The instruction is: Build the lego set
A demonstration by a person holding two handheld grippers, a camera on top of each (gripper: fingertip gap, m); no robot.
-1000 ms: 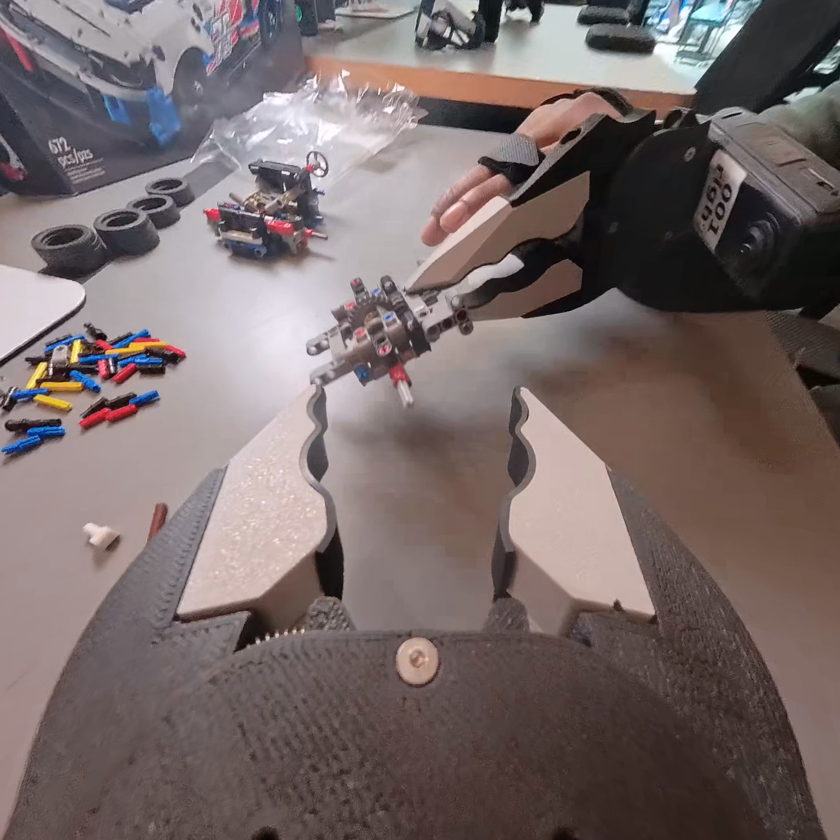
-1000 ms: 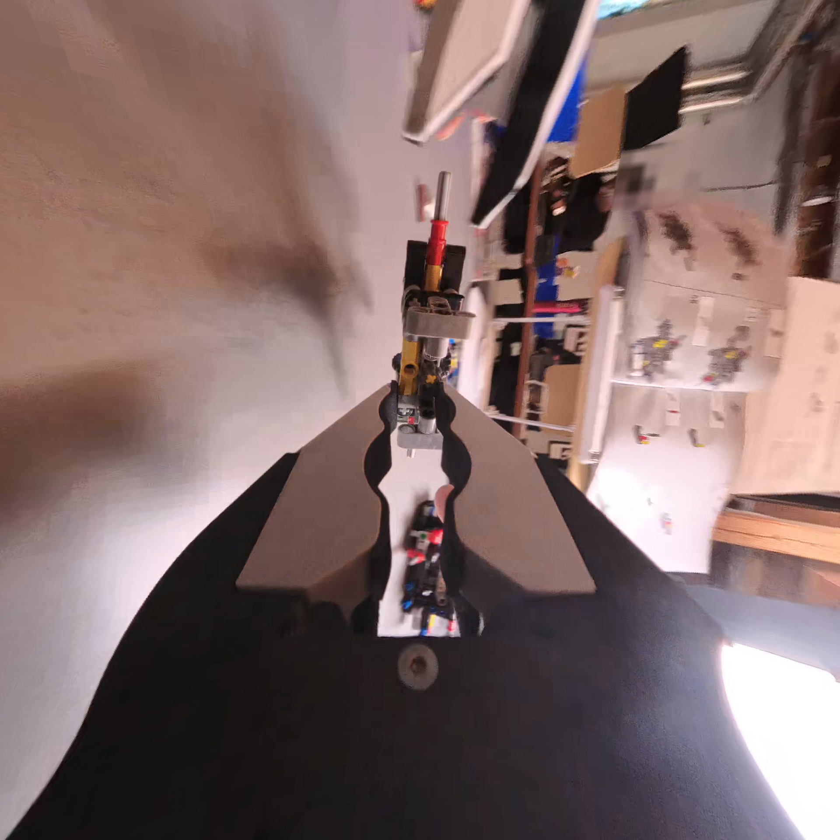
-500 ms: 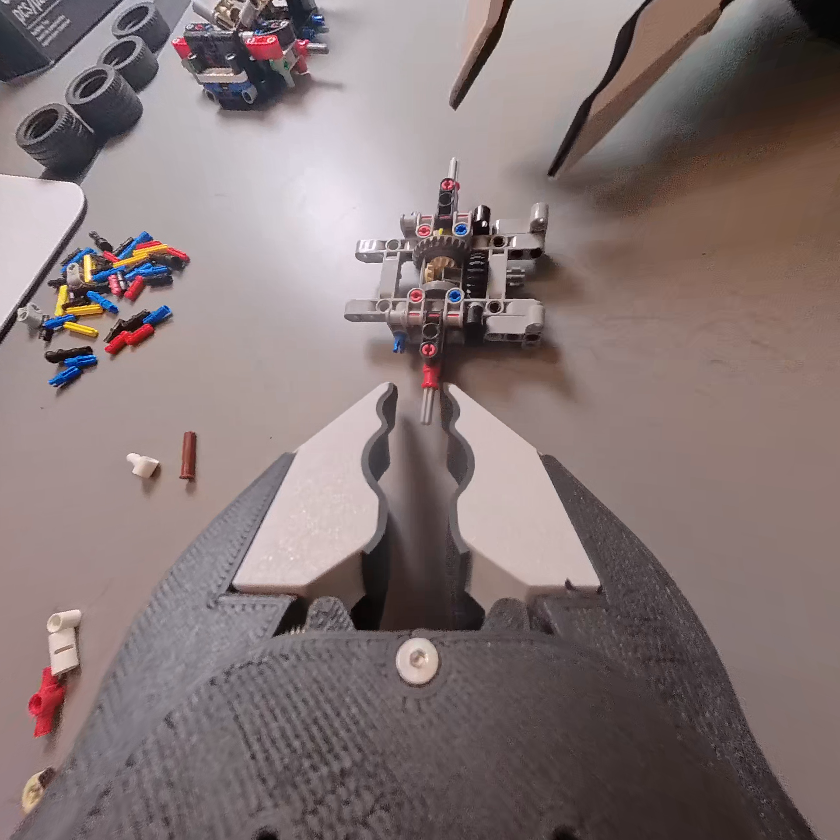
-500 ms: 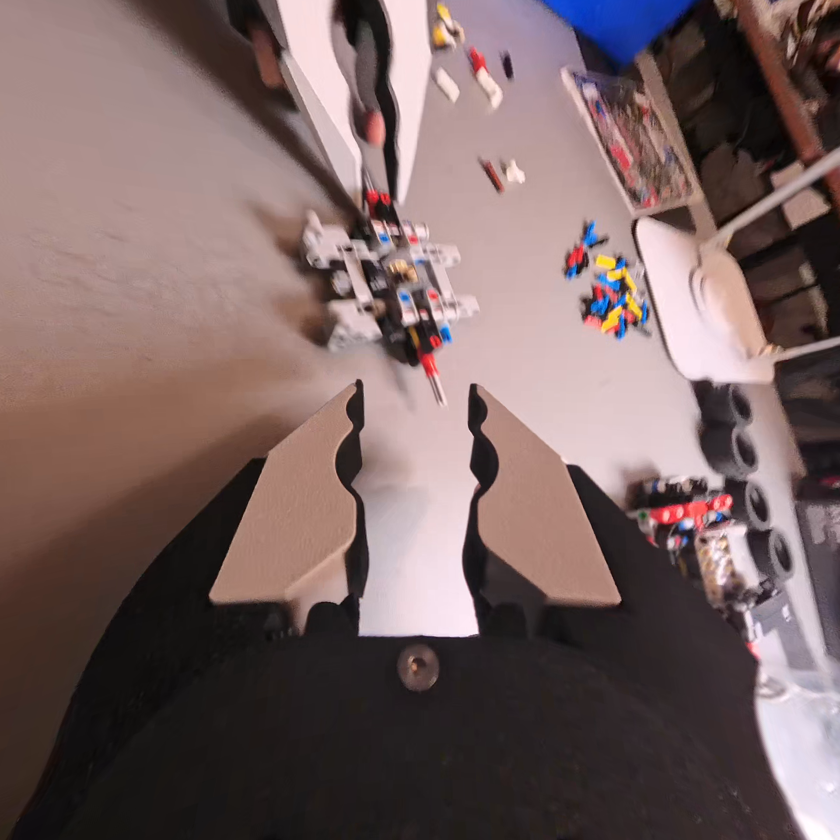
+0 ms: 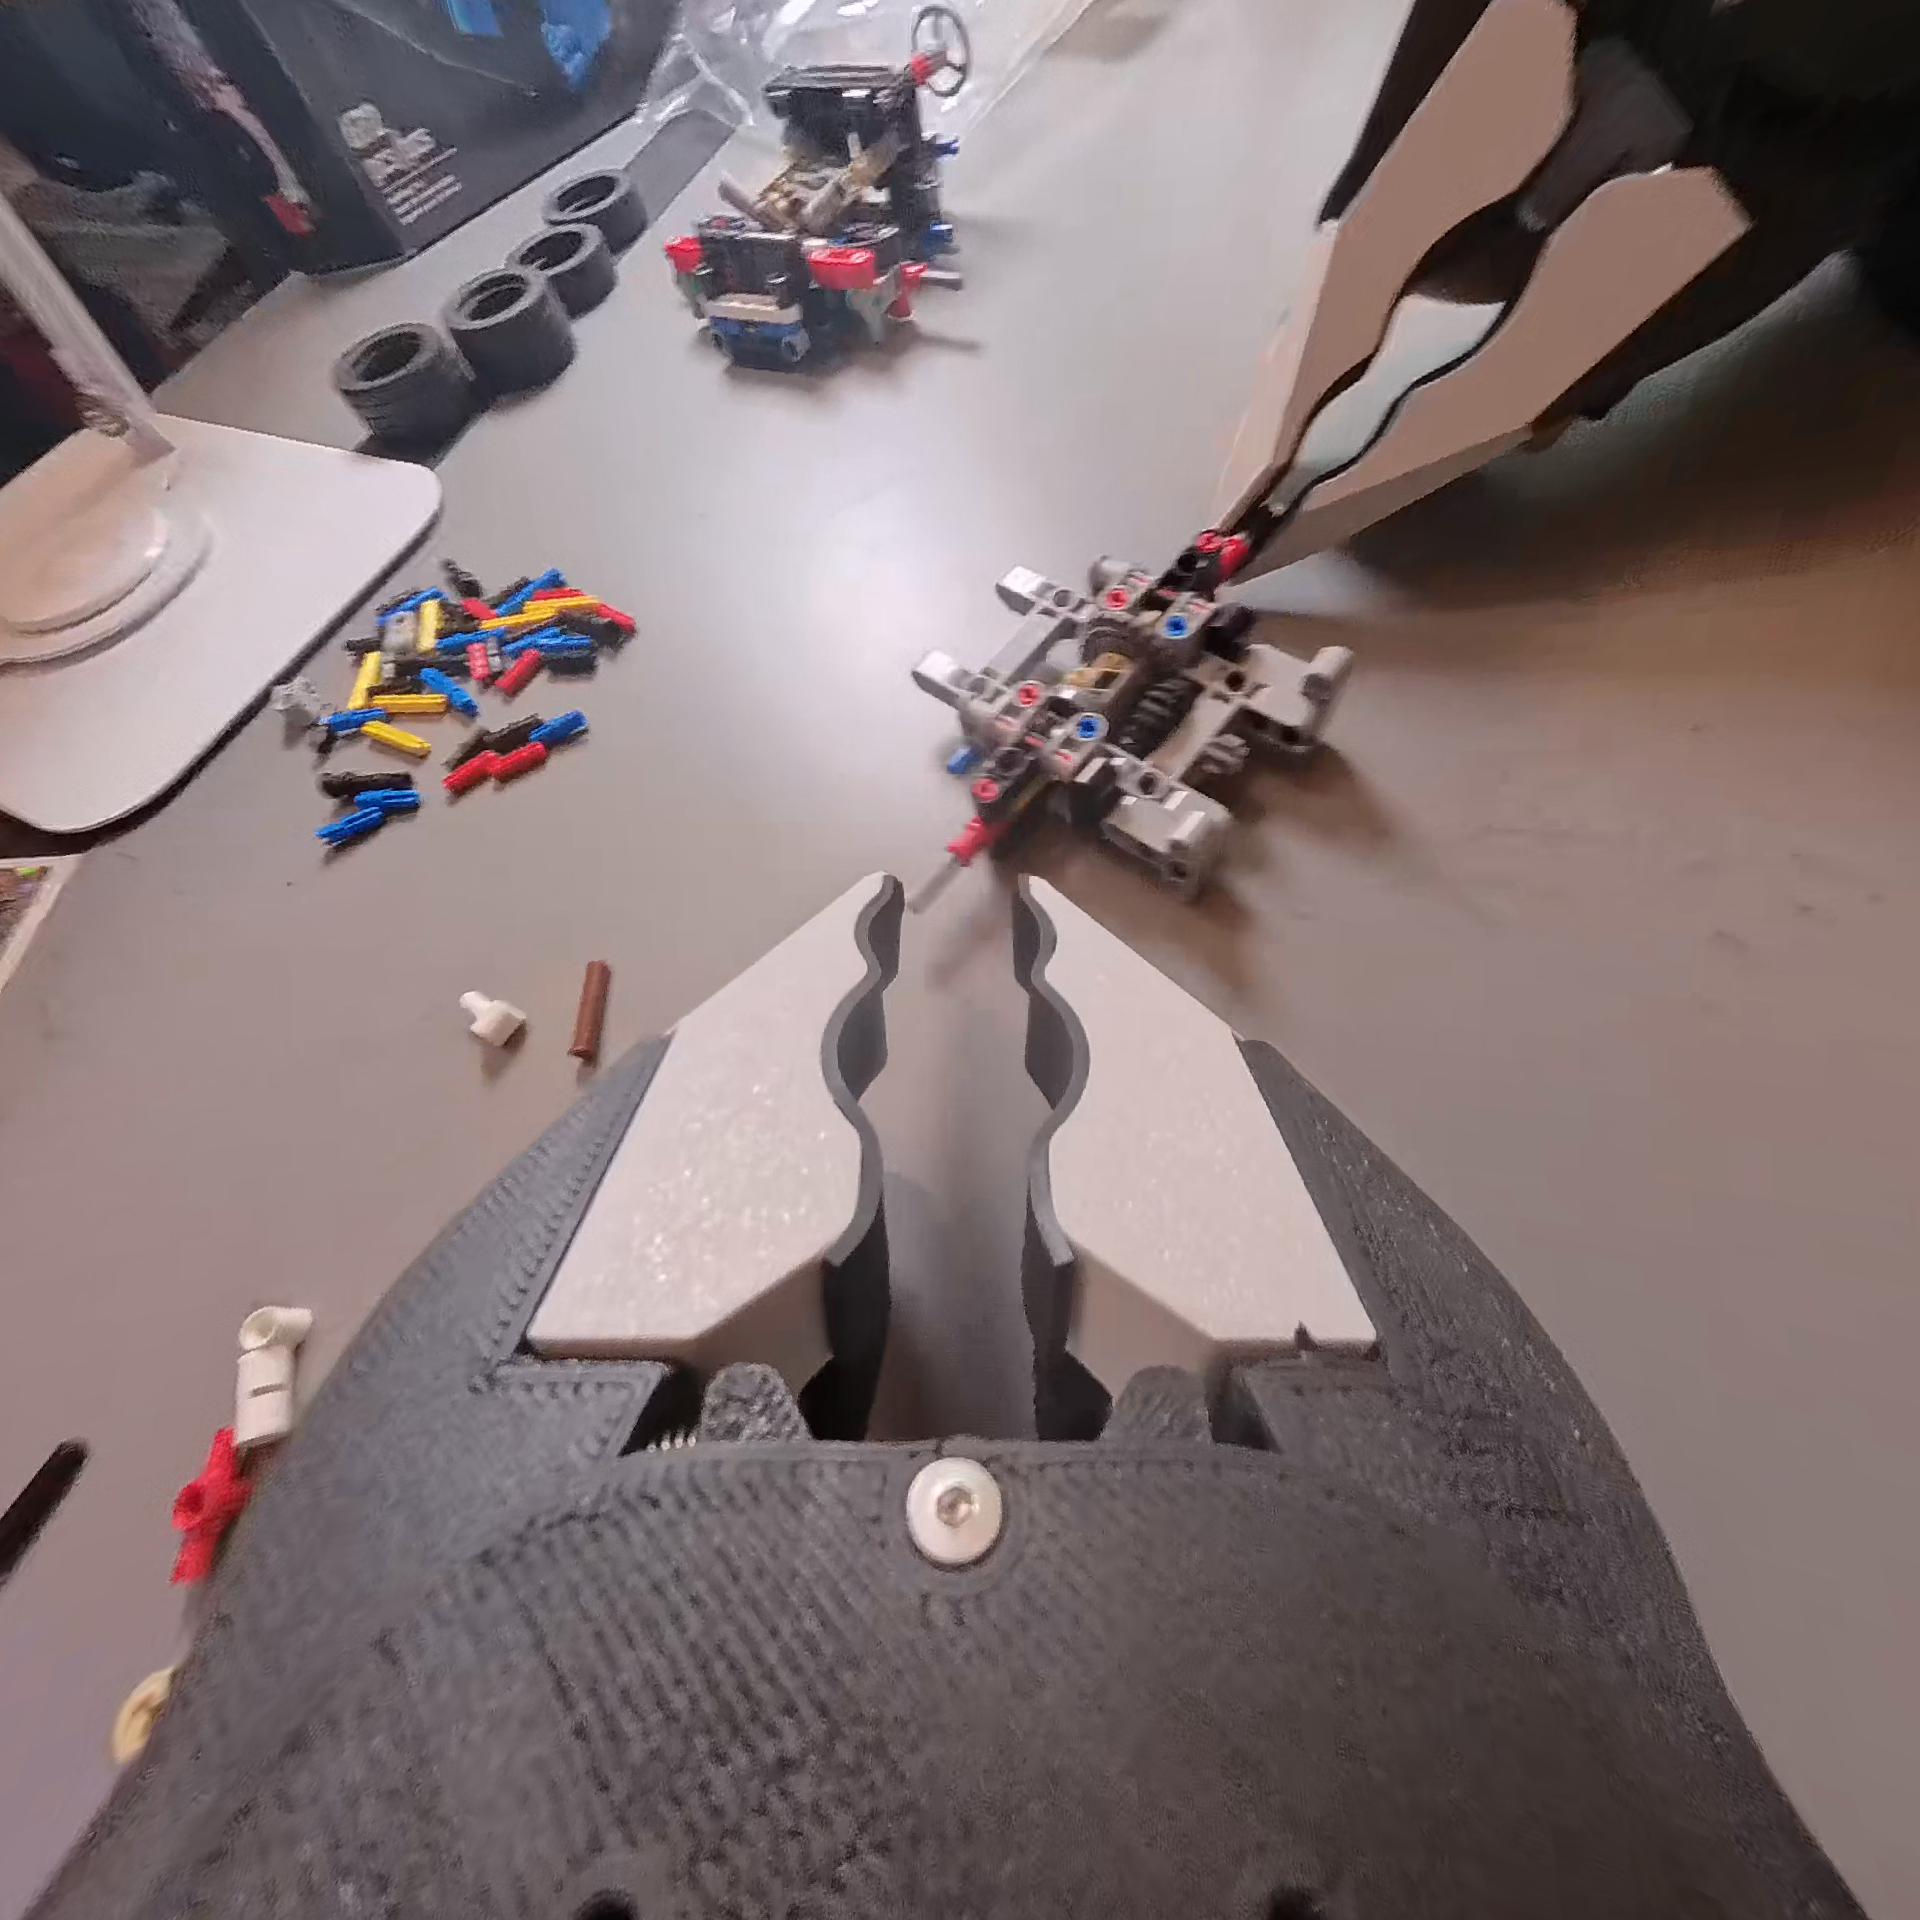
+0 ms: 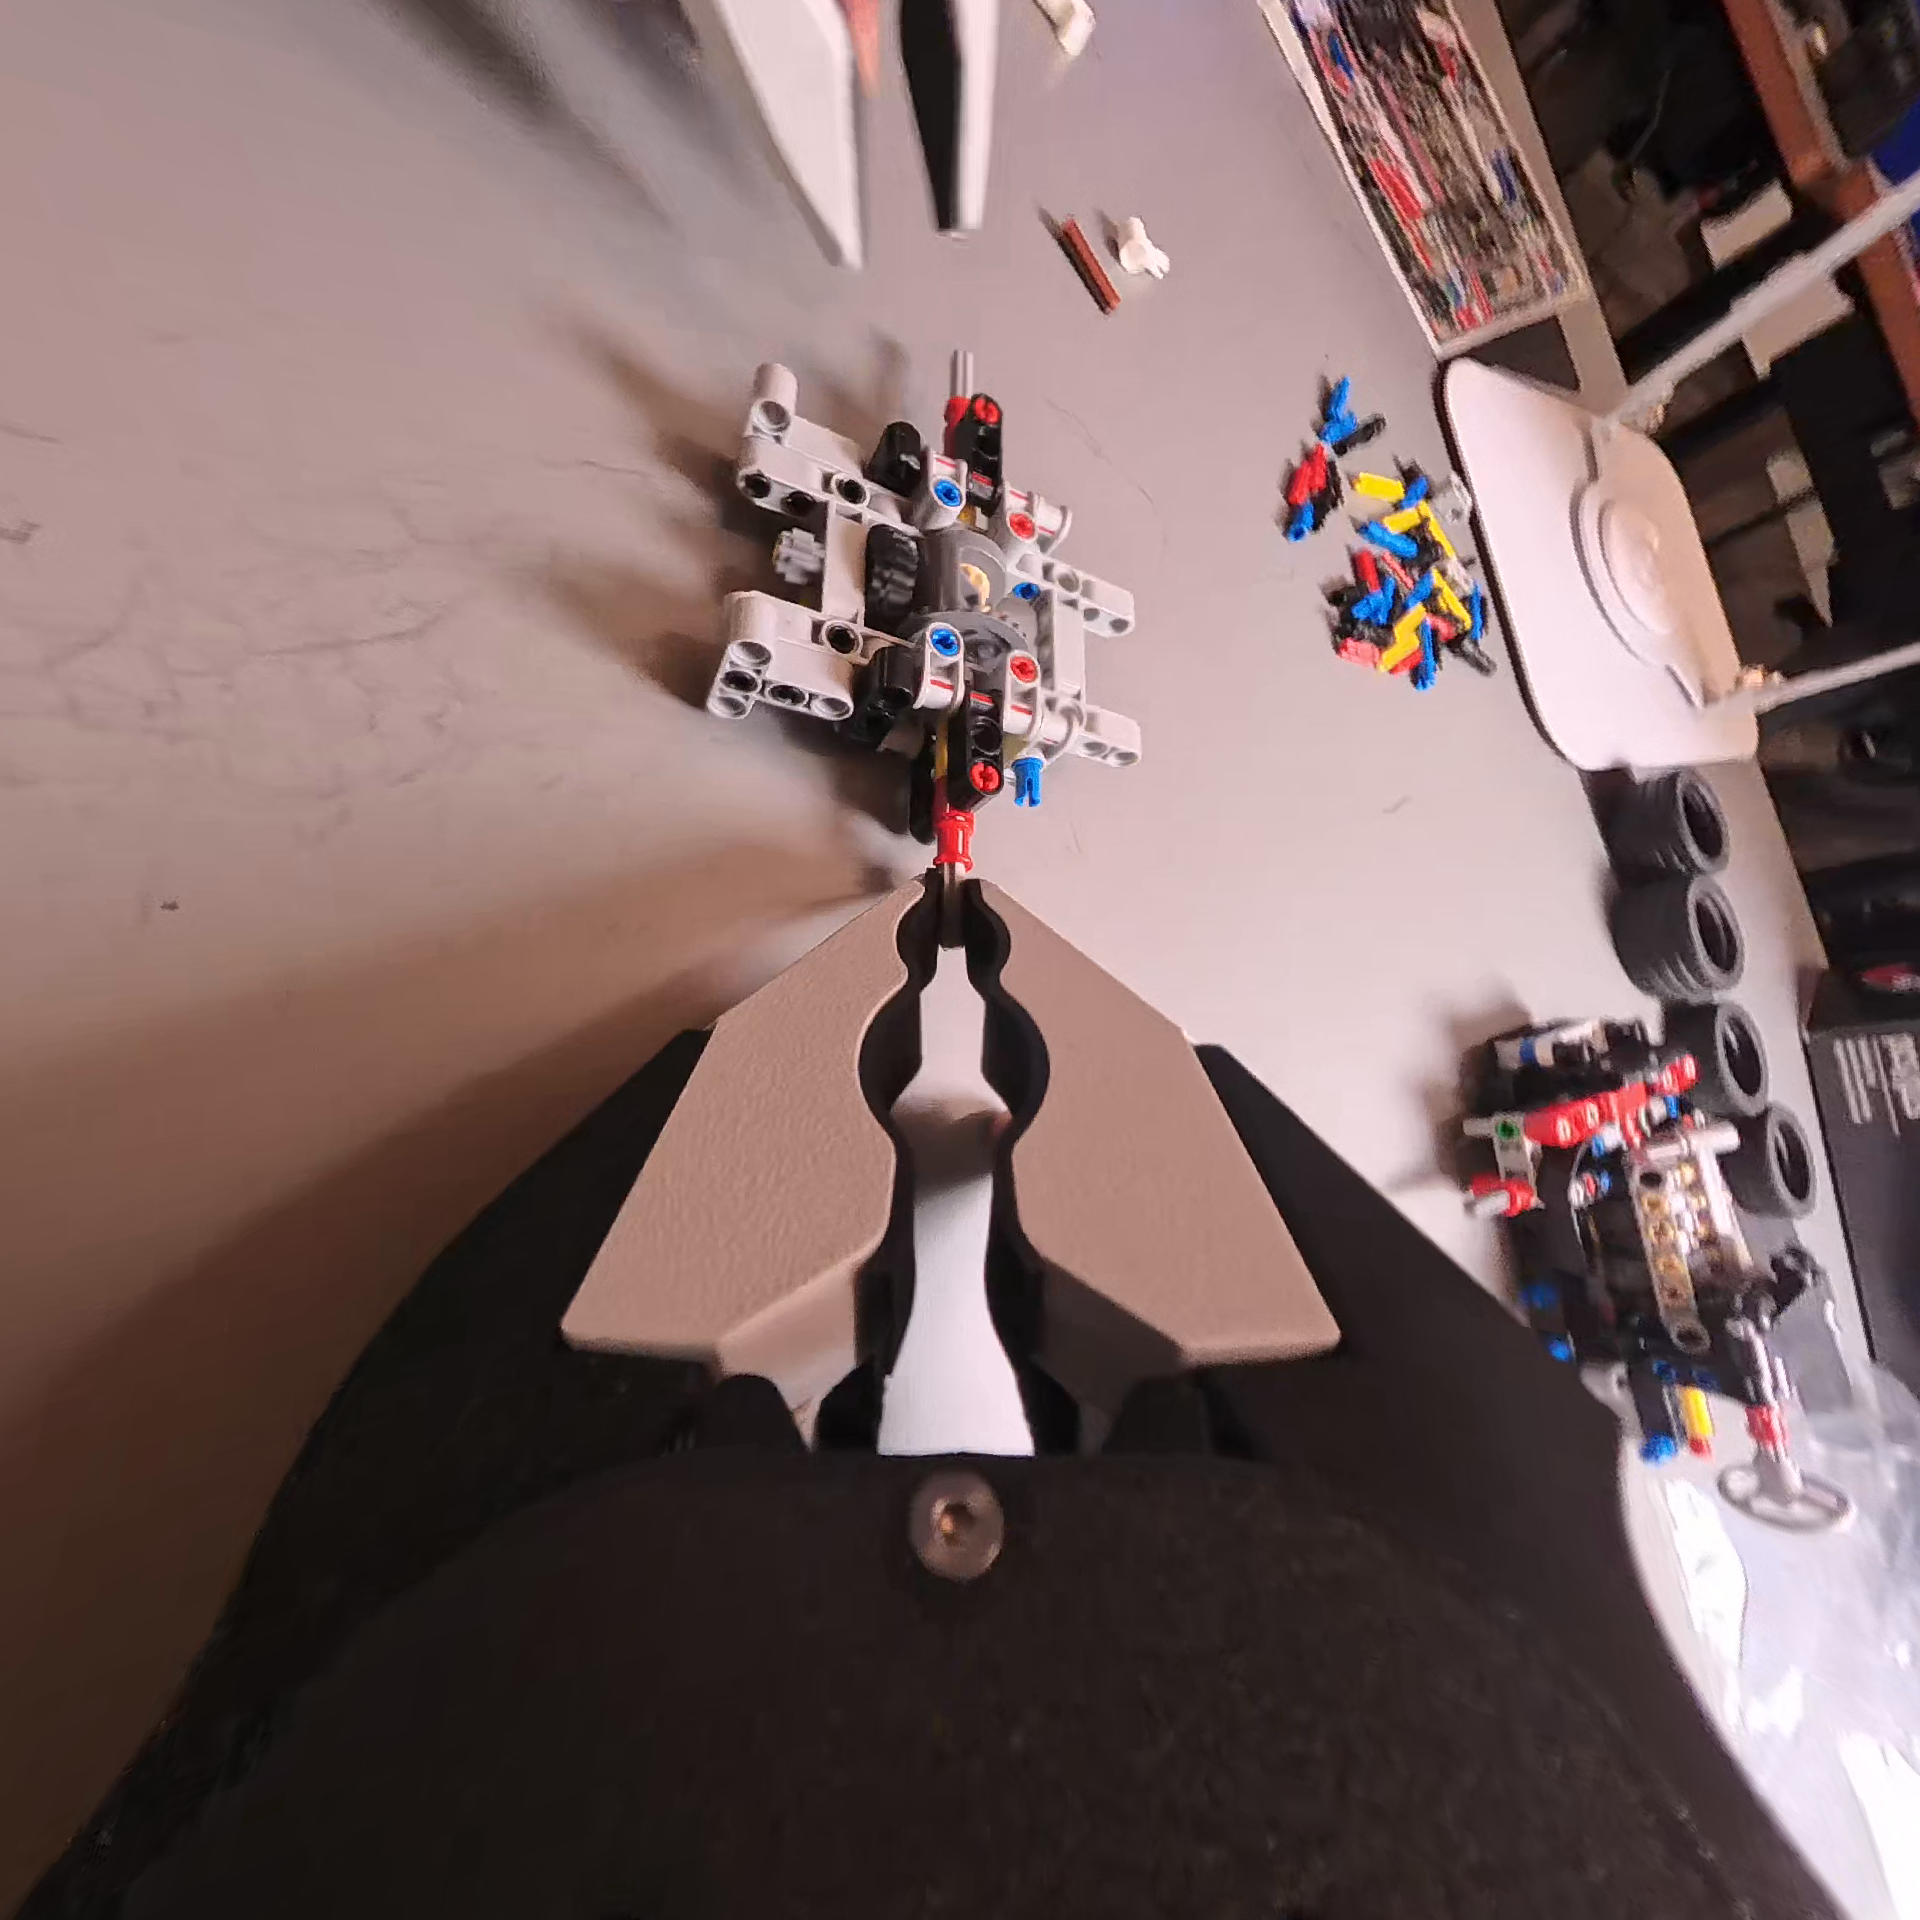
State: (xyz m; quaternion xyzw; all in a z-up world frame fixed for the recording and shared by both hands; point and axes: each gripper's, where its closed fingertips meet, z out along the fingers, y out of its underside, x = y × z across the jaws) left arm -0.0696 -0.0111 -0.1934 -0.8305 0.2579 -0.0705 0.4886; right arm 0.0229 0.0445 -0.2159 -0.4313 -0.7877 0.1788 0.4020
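gear block (image 6: 925, 592) sits flat on the counter (image 6: 312, 520), mid-frame. right gripper (image 6: 948, 902) is clamped on the grey axle (image 6: 948, 914) sticking out of the block's 6 o'clock end, just past a red bush (image 6: 954, 840). left gripper (image 5: 951, 904) is open, nothing between its pads; the opposite axle tip (image 5: 930, 888) lies at its mouth. loose pins (image 5: 468, 686) at 10 o'clock, tyres (image 5: 499, 301) at 11.

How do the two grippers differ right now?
The right gripper is shut, its fingertips pinching the grey axle at one end of the gear assembly. The left gripper is open and grips nothing; the opposite axle tip lies just ahead of its gap. Both point at the assembly from opposite ends.
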